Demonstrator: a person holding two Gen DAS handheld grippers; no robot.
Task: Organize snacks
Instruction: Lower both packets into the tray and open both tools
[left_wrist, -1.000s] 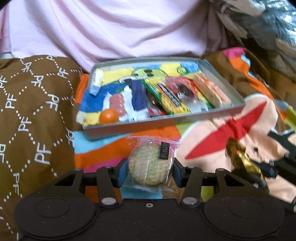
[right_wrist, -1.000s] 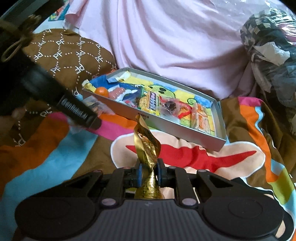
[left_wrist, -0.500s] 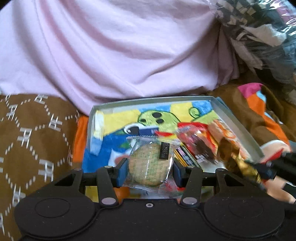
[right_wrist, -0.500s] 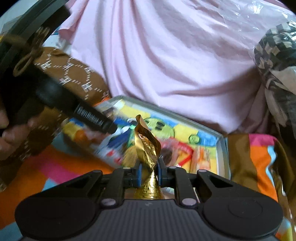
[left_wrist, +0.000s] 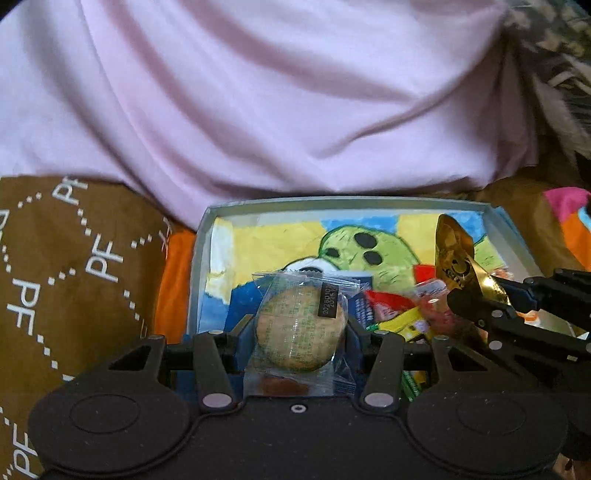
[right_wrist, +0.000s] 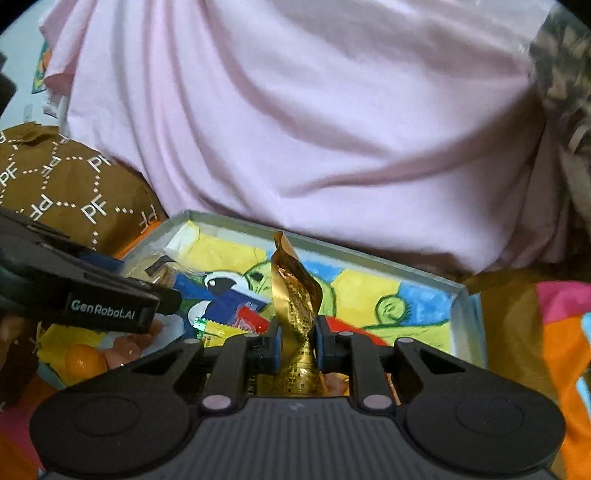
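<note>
A grey shallow tray with a bright cartoon lining lies ahead, holding red and yellow packets. My left gripper is shut on a round biscuit in a clear wrapper and hovers over the tray's near left part. My right gripper is shut on a twisted gold foil wrapper, upright above the tray's middle. From the left wrist view the gold wrapper and the right gripper show at the right. An orange ball and pink sweets sit in the tray's left end.
A big pink cloth rises just behind the tray. A brown cushion with white "PF" print lies to the left. A multicoloured blanket spreads under and right of the tray. Patterned bagged items sit at the top right.
Both grippers moved forward from over the blanket to over the tray, each still holding its snack. The tray now fills the lower middle of both views.
</note>
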